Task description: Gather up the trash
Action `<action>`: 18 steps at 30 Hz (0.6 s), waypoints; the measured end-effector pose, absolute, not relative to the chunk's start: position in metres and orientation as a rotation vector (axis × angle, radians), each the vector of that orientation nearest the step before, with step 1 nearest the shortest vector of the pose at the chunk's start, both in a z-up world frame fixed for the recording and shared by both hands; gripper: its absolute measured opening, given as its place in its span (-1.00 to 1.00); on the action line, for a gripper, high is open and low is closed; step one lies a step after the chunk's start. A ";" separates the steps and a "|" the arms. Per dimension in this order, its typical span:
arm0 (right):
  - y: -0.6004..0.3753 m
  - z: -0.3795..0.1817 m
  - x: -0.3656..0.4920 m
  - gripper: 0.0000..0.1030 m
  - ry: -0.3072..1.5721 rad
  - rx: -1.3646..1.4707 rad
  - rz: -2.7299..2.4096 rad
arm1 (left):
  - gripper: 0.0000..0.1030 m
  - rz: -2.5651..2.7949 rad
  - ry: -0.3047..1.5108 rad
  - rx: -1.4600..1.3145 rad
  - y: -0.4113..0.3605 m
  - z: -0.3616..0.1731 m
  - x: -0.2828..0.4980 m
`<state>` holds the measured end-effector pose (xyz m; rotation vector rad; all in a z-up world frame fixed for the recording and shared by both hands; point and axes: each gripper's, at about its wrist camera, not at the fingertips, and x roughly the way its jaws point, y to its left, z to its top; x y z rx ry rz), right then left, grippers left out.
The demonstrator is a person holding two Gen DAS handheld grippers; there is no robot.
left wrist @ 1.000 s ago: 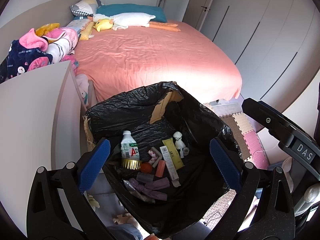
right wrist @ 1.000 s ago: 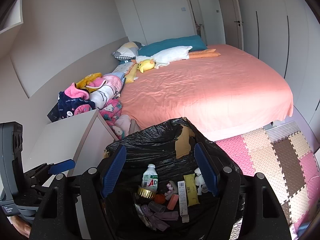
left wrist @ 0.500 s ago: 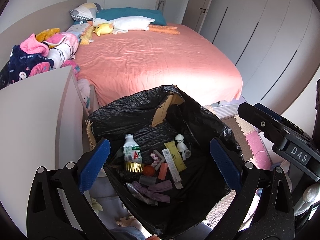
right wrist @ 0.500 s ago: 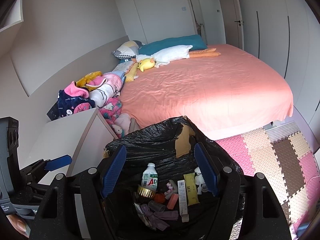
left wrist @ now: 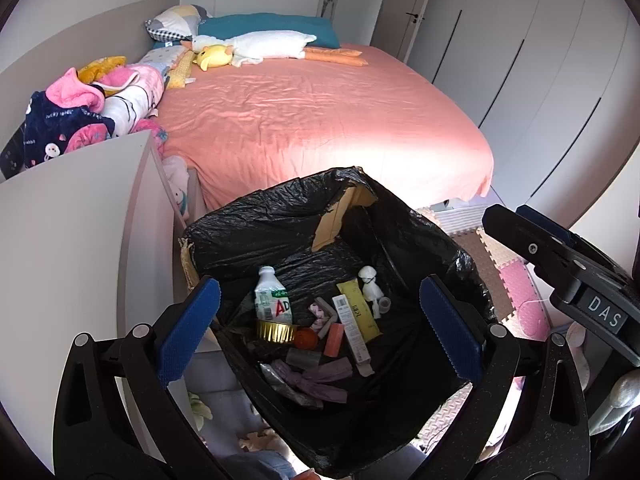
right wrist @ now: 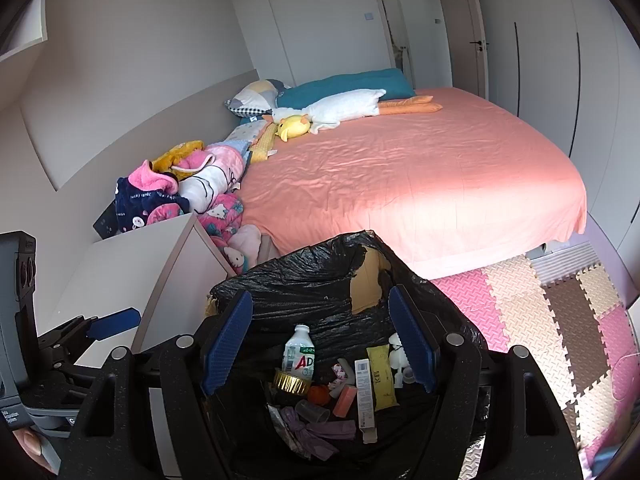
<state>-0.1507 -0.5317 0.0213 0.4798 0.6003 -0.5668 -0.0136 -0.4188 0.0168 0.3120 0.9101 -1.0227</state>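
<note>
Bed point(right wrist: 420, 184) under a salmon-pink sheet; at its head edge, a teal pillow point(right wrist: 348, 82), a checked pillow point(right wrist: 254, 98), a white goose plush point(right wrist: 344, 110) and a yellow plush point(right wrist: 294, 126). Along its left edge, heaped blankets and clothes point(right wrist: 192, 188). Beyond its foot, a foam puzzle-mat floor point(right wrist: 532, 312).

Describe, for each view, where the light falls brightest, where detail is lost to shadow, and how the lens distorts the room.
Left wrist view: sunlight makes a pale patch on the pink bed sheet; the black-lined bin is dim yet its contents stay legible; wardrobe lines bow and corners go black. Right wrist view: the same bright patch on the sheet, the bin darker, walls curving at the edges.
</note>
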 end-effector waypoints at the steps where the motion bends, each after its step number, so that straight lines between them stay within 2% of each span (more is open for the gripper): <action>1: -0.531 0.021 -0.151 0.39 0.601 0.480 -0.567 | 0.88 -1.024 0.911 0.310 -0.418 0.017 -0.014; 18: -0.530 0.014 -0.152 0.39 0.606 0.480 -0.567 | 0.88 -1.037 0.865 0.331 -0.419 0.020 -0.020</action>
